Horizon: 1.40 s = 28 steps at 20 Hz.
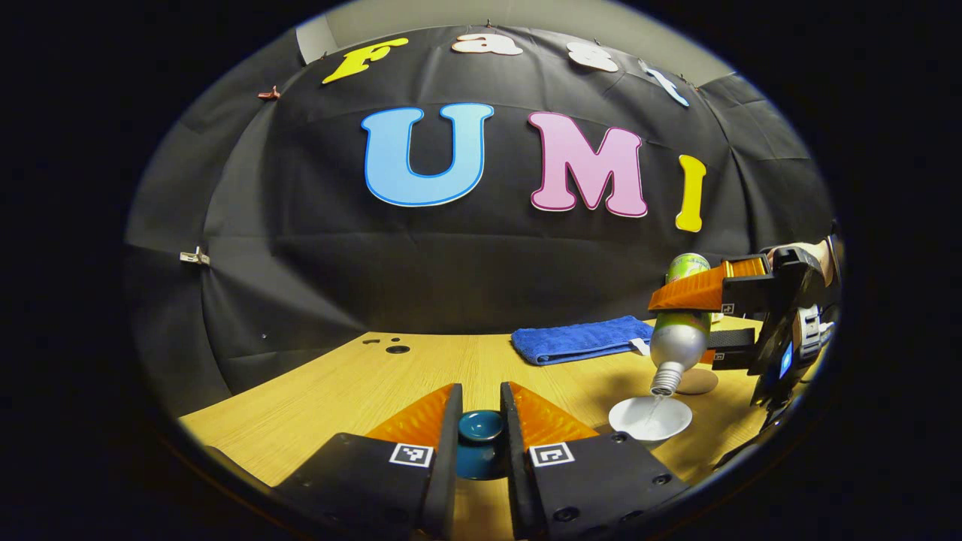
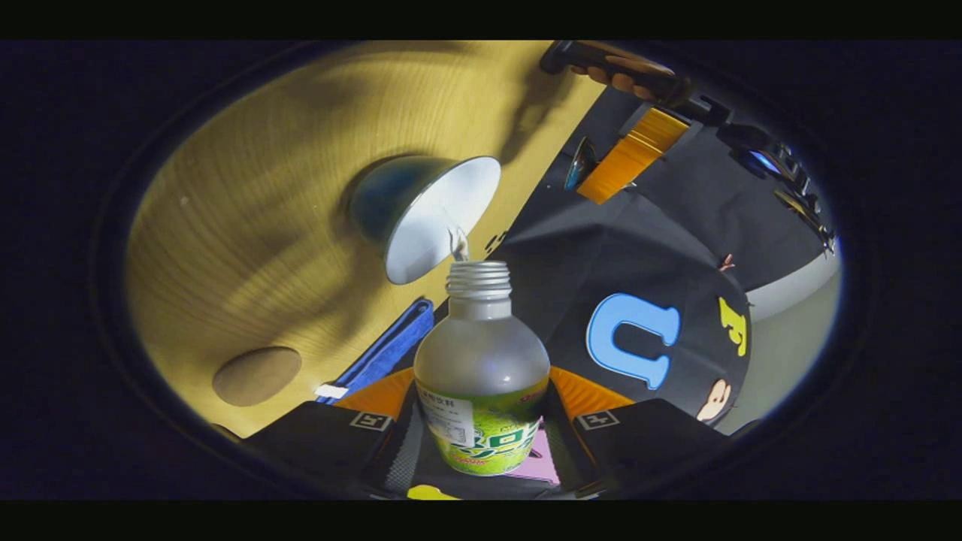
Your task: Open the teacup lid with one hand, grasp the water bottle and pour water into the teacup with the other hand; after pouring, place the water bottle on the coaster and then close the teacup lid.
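Teacup lid [image 1: 481, 425] over wooden table [image 1: 353, 383], blue towel [image 1: 580, 340] beyond.

Left gripper [image 1: 481, 421]: black blocks with round screw heads, each wearing a small square black-and-white marker. Right gripper [image 2: 481, 436] carries matching markers, and seen from the left gripper view [image 1: 695, 319] its black body shows a blue-lit panel.

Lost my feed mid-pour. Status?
Left gripper shut on teacup lid, held off the table. Right gripper shut on water bottle, tipped, water streaming into open teacup. Coaster unobstructed.
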Each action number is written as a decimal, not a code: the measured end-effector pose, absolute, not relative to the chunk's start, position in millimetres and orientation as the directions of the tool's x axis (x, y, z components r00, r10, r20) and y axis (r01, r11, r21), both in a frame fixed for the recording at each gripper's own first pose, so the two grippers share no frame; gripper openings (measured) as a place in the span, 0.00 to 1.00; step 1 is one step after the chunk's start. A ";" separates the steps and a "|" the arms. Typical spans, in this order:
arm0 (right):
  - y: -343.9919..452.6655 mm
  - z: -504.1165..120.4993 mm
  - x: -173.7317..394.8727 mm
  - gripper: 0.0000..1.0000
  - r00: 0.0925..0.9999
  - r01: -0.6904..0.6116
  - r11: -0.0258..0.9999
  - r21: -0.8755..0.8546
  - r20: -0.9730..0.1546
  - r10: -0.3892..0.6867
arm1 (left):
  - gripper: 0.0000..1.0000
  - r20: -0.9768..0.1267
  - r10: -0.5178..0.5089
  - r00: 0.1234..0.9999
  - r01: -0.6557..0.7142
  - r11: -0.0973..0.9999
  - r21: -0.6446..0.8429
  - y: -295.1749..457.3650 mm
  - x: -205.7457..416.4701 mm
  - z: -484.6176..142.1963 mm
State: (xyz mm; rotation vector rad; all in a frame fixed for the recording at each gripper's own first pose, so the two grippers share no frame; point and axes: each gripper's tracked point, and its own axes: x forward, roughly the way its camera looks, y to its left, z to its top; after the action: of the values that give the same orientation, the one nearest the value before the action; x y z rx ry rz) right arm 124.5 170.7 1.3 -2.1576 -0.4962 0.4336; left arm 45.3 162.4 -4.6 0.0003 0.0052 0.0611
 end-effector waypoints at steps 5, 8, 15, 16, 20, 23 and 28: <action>170.8 10.6 124.7 0.74 0.861 0.218 -0.575 -0.788 -0.123 0.494 | 0.33 -0.005 0.061 0.998 -0.061 0.998 0.001 162.5 45.8 -3.7; 173.8 16.2 123.6 0.74 0.857 0.231 -0.580 -0.781 -0.119 0.501 | 0.33 -0.005 0.061 0.998 -0.061 0.998 0.001 162.6 45.2 -4.1; 176.6 21.4 120.9 0.73 0.853 0.252 -0.592 -0.766 -0.113 0.509 | 0.33 -0.005 0.061 0.998 -0.061 0.998 0.001 162.6 45.6 -3.3; 176.8 21.4 121.5 0.74 0.854 0.251 -0.592 -0.766 -0.113 0.508 | 0.33 -0.005 0.061 0.998 -0.061 0.998 0.001 162.6 45.8 -4.0; 179.1 21.8 120.3 0.74 0.853 0.253 -0.592 -0.765 -0.113 0.510 | 0.33 -0.005 0.061 0.998 -0.061 0.998 0.001 162.4 46.2 -3.9; 179.1 21.4 119.4 0.73 0.852 0.251 -0.593 -0.765 -0.116 0.510 | 0.33 -0.005 0.061 0.998 -0.061 0.998 0.001 162.2 46.2 -3.6; 177.3 18.4 121.6 0.73 0.854 0.250 -0.604 -0.757 -0.121 0.505 | 0.33 -0.005 0.061 0.998 -0.061 0.998 0.001 162.0 45.8 -4.2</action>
State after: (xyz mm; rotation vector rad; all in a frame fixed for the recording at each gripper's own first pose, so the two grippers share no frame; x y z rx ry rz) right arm 121.6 177.3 18.4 -2.2382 -0.5453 0.4160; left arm 45.8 162.0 -4.2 0.0005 0.0051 0.0608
